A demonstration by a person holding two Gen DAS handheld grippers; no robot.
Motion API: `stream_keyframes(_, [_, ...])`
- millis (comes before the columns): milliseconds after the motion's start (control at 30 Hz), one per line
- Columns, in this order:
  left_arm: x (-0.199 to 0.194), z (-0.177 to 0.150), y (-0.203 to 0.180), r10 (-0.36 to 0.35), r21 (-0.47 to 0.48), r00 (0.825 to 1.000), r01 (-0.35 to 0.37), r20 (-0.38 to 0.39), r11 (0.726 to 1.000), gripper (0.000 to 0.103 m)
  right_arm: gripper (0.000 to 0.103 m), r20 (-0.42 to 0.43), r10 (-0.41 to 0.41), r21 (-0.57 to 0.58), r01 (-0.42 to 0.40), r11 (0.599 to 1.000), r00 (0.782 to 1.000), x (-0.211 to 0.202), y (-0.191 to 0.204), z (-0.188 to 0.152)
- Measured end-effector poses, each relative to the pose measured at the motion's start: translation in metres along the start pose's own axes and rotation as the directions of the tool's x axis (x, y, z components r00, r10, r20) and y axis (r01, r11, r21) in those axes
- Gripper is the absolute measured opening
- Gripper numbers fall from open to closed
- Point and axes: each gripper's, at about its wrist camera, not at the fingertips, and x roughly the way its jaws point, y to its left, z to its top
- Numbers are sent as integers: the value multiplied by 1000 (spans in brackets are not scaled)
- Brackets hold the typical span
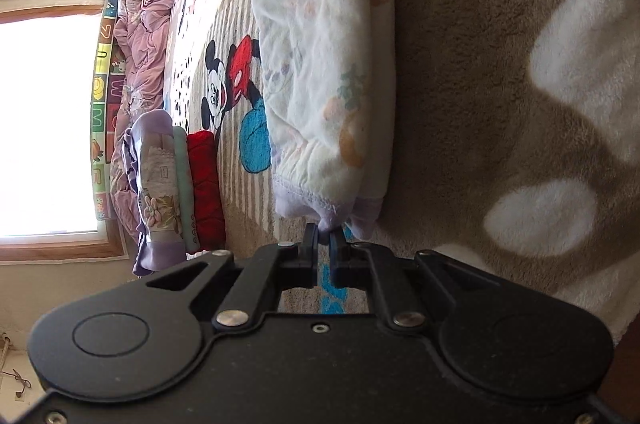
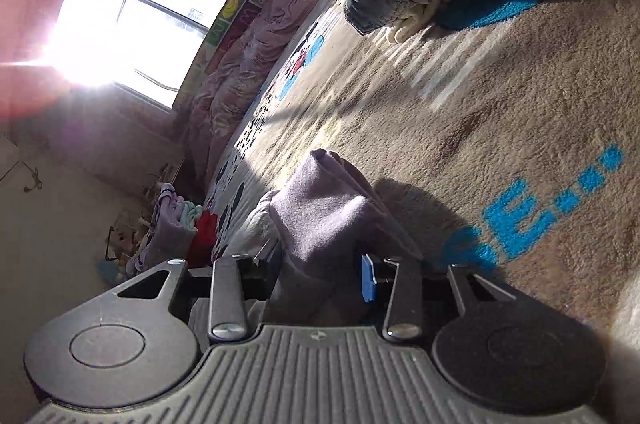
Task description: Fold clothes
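Left wrist view: left tool [image 1: 324, 229] clenched on the lilac hem corner of the floral garment [image 1: 316, 64], which lies folded lengthwise on the blanket [image 1: 480, 104]; the pinch likely keeps the layers aligned. Right wrist view: right tool [image 2: 320, 264] stands released, lilac cuff [image 2: 320, 212] loose between the jaws. Blue blanket lettering reads "SE..." [image 2: 520, 220]; mouse cartoon [image 1: 228, 80] printed, no brand legible.
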Motion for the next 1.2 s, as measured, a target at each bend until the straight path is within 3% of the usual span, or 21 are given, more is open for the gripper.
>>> stream_keyframes(33, [1,0,2,7,-6,1000,-7,-1,1000,5,17,10,13,13,-13,1000,1000,3,-1,-1])
stream_keyframes(200, [2,0,12,46,-49,999,-46,-3,998,4,8,112,79,-22,-77,997,991,-22,18,-1])
stream_keyframes(300, [8,-3,3,20,-23,1000,-21,-11,1000,4,8,68,-17,-92,24,995,998,-20,17,-6])
stream_keyframes(433, [8,-4,-18,-3,63,1000,4,-20,998,4,8,32,-70,-99,72,992,997,-11,4,-15])
stream_keyframes(600, [8,-3,1,65,3,997,-65,-35,998,4,8,95,-26,-206,45,977,995,-20,27,-13])
stream_keyframes(667, [9,-2,-1,10,-14,999,-10,-45,1000,4,8,61,-111,-249,122,961,992,-9,30,-15])
stream_keyframes(700, [10,-1,-2,-60,-30,996,58,-64,998,5,8,36,-139,-244,144,959,990,-3,24,-18])
stream_keyframes(733, [10,-1,-3,-135,-49,987,131,-83,990,10,9,39,-133,-212,138,967,990,-7,16,-22])
stream_keyframes(833, [0,-13,8,-189,-120,980,181,-56,976,13,18,76,-113,-166,125,978,991,-21,16,-16])
stream_keyframes(933, [-10,-35,34,-219,-286,975,200,-35,937,13,18,167,-158,-224,194,955,973,-40,27,-9])
stream_keyframes(1000, [-14,-47,51,-190,-400,982,166,-20,901,13,18,242,-173,-275,238,931,955,-52,34,-6])
stream_keyframes(1100, [-13,-53,74,-143,-555,990,115,-8,824,13,18,275,-122,-399,229,888,954,-56,52,-12])
stream_keyframes(1200, [-8,-31,85,-159,-630,984,172,78,758,13,18,210,-62,-513,164,843,976,-39,76,-29])
